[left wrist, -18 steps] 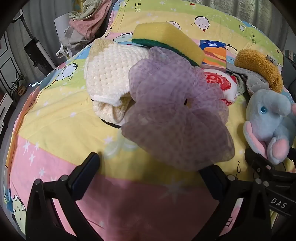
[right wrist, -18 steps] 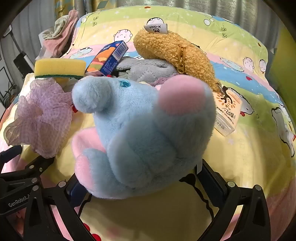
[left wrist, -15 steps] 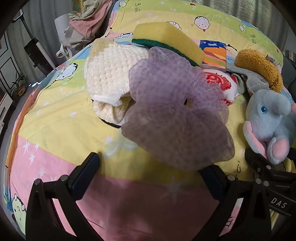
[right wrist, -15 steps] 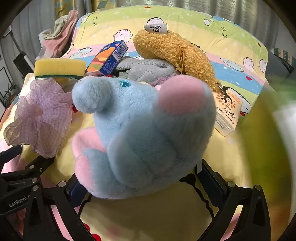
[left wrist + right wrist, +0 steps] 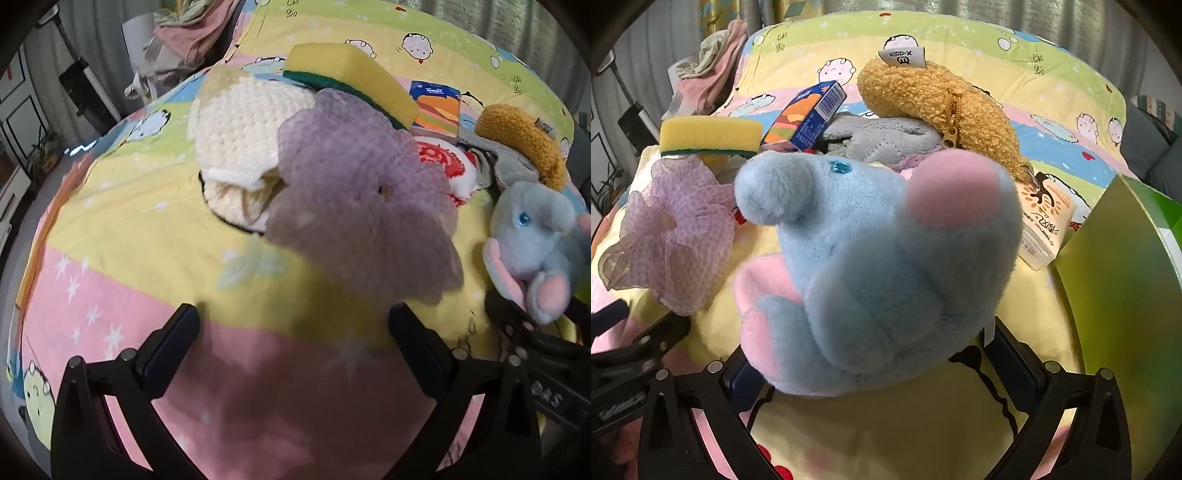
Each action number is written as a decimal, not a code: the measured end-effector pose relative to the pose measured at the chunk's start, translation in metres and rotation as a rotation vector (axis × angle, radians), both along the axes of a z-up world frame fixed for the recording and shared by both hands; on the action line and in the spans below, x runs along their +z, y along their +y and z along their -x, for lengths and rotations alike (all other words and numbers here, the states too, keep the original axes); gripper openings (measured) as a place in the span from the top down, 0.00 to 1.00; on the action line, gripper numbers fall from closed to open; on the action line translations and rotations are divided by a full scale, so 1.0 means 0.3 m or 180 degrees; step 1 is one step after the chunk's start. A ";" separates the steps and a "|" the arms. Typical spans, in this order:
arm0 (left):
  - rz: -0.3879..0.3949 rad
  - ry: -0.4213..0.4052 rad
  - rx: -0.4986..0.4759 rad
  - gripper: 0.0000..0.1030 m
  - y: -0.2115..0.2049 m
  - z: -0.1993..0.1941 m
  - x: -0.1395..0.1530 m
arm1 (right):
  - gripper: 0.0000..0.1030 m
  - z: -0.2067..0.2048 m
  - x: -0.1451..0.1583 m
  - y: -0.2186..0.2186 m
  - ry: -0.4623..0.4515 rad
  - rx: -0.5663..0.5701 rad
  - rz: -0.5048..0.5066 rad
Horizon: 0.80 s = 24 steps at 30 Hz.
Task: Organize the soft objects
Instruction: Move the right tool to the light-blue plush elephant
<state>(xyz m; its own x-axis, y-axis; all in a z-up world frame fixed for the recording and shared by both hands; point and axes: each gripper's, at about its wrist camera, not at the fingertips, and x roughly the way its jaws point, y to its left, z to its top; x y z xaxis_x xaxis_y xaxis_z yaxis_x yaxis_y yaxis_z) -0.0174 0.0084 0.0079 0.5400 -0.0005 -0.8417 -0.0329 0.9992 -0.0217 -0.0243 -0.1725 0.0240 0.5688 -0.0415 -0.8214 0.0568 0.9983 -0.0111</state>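
Observation:
A purple mesh scrunchie (image 5: 362, 206) lies on the bed sheet (image 5: 122, 236), just ahead of my open, empty left gripper (image 5: 293, 343); it also shows in the right wrist view (image 5: 676, 236). A blue and pink plush elephant (image 5: 879, 269) sits between the wide-spread jaws of my right gripper (image 5: 871, 365); the pads seem to touch its sides, but the contact is hidden. The elephant also shows in the left wrist view (image 5: 535, 243). Behind lie a cream knitted hat (image 5: 240, 133), a yellow-green sponge (image 5: 351, 81) and a tan fuzzy pouch (image 5: 942, 107).
A tissue pack (image 5: 1045, 225), a small printed box (image 5: 809, 118) and a grey cloth (image 5: 882, 140) lie in the pile. A green box (image 5: 1123, 280) stands at the right edge. Clothes (image 5: 192, 29) are heaped on a chair beyond the bed.
A green box has come into the right wrist view at the right edge. The left gripper has shifted slightly; the scrunchie and elephant stay in place.

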 end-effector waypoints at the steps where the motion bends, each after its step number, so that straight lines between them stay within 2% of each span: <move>1: 0.0044 0.0012 0.0001 0.01 0.006 0.011 0.007 | 0.00 -0.001 -0.002 0.000 0.0001 0.0000 0.0005; 7: 0.0311 -0.0005 0.0012 0.02 0.036 0.069 0.043 | 0.00 -0.001 -0.002 -0.001 0.0001 0.0001 0.0012; 19: 0.0787 -0.0337 0.0144 0.02 0.155 0.100 0.145 | 0.00 0.032 0.039 0.018 0.0055 -0.0004 -0.0019; 21: 0.0889 -0.0366 0.0149 0.02 0.172 0.103 0.155 | 0.00 0.051 0.071 0.026 -0.0021 0.0056 -0.0003; 24: 0.0973 -0.0379 0.0140 0.03 0.185 0.107 0.162 | 0.00 0.101 0.152 0.037 -0.0341 0.0211 -0.0038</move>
